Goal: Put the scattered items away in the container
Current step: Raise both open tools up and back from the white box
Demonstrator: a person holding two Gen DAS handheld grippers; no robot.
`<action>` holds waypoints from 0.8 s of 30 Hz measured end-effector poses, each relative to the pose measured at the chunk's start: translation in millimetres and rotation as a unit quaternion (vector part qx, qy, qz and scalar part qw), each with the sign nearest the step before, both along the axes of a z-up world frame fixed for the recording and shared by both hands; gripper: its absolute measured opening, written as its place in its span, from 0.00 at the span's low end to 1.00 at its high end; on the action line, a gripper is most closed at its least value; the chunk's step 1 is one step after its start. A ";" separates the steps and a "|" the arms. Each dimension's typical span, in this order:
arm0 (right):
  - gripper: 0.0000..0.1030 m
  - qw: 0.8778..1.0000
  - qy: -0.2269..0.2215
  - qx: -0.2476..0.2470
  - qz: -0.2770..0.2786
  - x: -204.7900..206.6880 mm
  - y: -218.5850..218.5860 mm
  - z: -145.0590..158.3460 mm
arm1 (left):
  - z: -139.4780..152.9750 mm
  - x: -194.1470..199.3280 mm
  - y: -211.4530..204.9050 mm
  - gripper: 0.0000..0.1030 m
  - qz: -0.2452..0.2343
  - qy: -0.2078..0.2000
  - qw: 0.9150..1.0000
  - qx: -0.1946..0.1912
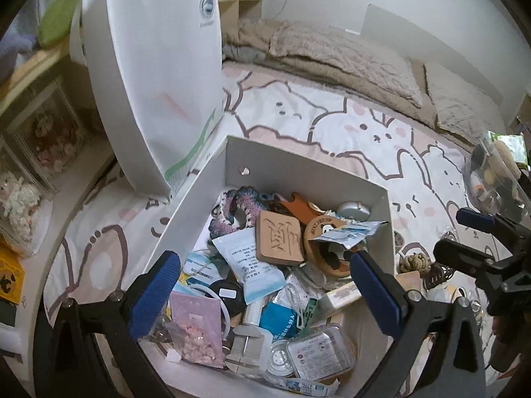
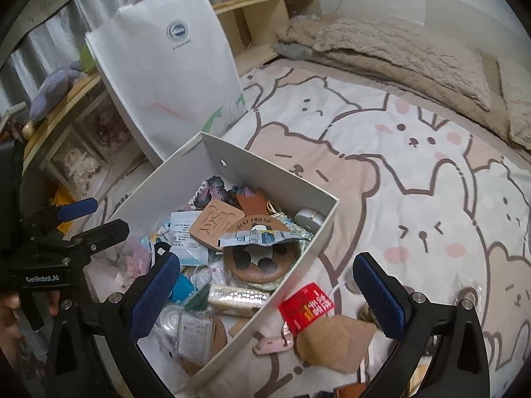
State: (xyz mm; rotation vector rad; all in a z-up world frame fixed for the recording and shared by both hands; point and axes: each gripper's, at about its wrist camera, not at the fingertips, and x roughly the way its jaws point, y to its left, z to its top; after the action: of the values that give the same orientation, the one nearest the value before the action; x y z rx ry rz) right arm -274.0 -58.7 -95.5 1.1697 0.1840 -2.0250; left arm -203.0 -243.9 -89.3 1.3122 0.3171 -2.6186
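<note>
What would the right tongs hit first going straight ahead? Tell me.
Probably the red packet lying on the bedsheet just outside the white box, between the open right tongs; depth is uncertain.

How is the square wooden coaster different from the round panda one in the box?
The square coaster is pale tan with a carved character; the round panda coaster is darker brown with a black and white panda and the words BEST FRIEND. A torn packet lies across the round one; the square one is mostly uncovered. Both lie inside the white box.
</note>
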 end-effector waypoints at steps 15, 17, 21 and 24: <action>1.00 0.996 0.067 -0.029 -0.046 63.0 69.3 25.3 | 23.9 57.3 44.6 1.00 -0.020 0.061 0.998 -0.019; 1.00 0.995 0.075 -0.031 -0.052 71.7 77.4 27.0 | 25.8 65.6 51.7 1.00 -0.022 0.069 0.997 -0.030; 1.00 0.993 0.090 -0.040 -0.062 91.2 94.4 31.5 | 27.4 82.0 65.2 1.00 -0.030 0.084 0.995 -0.039; 1.00 0.991 0.102 -0.044 -0.069 104.5 105.2 34.0 | 27.4 93.8 73.6 1.00 -0.038 0.094 0.994 -0.041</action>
State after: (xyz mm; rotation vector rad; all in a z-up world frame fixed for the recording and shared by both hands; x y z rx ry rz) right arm -169.5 46.5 -61.5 0.9420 0.1144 -2.2521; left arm -109.1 -170.3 -61.9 1.0755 0.1871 -2.7916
